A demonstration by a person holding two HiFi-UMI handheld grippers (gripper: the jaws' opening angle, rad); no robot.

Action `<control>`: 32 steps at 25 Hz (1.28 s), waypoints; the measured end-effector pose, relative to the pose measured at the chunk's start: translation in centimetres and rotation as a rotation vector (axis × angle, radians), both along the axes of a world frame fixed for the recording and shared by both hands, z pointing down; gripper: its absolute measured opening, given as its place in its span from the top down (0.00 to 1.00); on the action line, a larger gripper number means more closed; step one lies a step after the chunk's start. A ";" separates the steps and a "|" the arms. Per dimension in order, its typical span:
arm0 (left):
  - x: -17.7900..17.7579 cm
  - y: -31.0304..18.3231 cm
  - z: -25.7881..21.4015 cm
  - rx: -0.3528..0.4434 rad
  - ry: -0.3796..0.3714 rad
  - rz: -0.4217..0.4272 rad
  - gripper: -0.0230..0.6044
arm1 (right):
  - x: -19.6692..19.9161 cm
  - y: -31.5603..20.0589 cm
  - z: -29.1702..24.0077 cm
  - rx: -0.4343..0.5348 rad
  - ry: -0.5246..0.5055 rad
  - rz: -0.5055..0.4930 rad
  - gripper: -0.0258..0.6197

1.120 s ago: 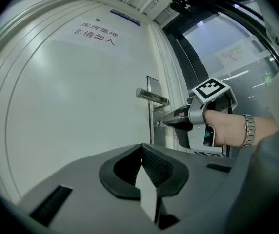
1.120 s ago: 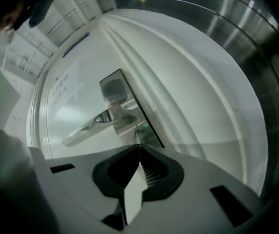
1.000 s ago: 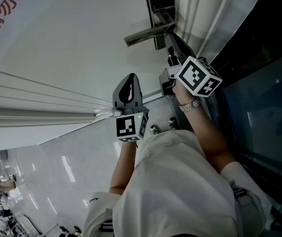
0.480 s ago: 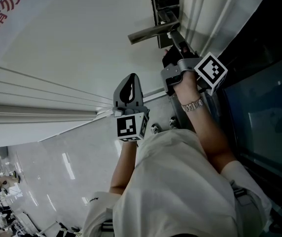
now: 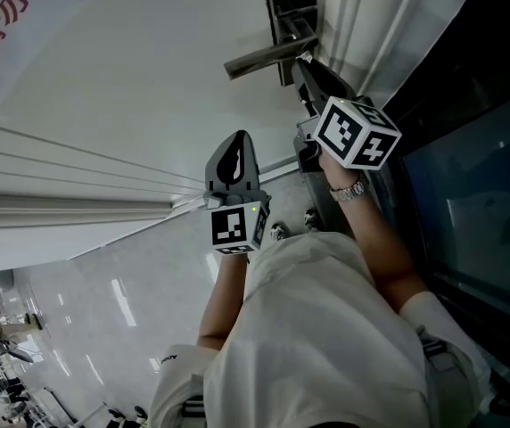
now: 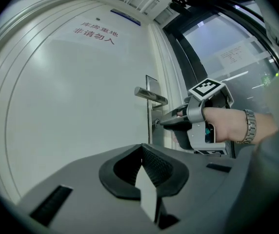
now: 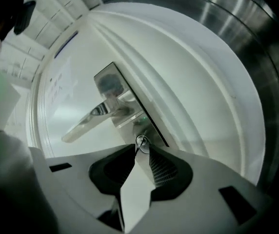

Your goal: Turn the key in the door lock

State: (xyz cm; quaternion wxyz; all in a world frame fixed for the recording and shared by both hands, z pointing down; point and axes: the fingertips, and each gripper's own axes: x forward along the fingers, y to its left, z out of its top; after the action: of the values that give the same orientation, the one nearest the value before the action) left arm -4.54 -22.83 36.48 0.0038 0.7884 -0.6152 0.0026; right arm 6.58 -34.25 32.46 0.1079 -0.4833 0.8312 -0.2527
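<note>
White panelled door (image 5: 130,78) fills left. Left gripper (image 5: 235,145), grey two-jaw claw: jaws together, nothing between them, held level, clear of door face. Silver lever handle (image 5: 259,58) on steel lock plate (image 7: 111,84) by door's latch edge. Small silver round-headed key (image 7: 141,141) in lock just below handle. Right gripper (image 7: 140,149): jaws have just been opening, slightly apart, key head between tips, pads not clamping it.
</note>
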 end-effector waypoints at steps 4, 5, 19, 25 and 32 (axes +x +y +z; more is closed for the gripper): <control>0.5 -0.1 0.0 0.003 0.003 0.017 0.95 | -0.1 -0.1 -0.1 0.019 0.122 0.023 0.86; 0.5 -0.1 0.0 0.004 0.003 0.019 0.95 | -0.1 -0.1 -0.2 0.006 0.095 0.025 0.86; -0.3 -0.1 0.0 0.007 0.006 0.018 0.95 | 0.5 -1.2 0.0 -0.286 -0.673 0.009 0.93; -0.8 -0.1 -0.1 0.007 0.001 0.012 0.95 | 0.7 -1.2 0.5 -0.371 -0.948 0.023 0.93; -0.9 -0.3 -0.1 0.005 0.001 0.010 0.95 | 0.5 -1.2 0.8 -0.444 -1.236 -0.011 0.93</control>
State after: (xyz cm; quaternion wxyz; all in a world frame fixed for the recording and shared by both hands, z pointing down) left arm -5.47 -23.17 36.42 0.0021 0.7915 -0.6111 0.0006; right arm 7.08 -35.49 33.24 0.4621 -0.2558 0.5465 -0.6499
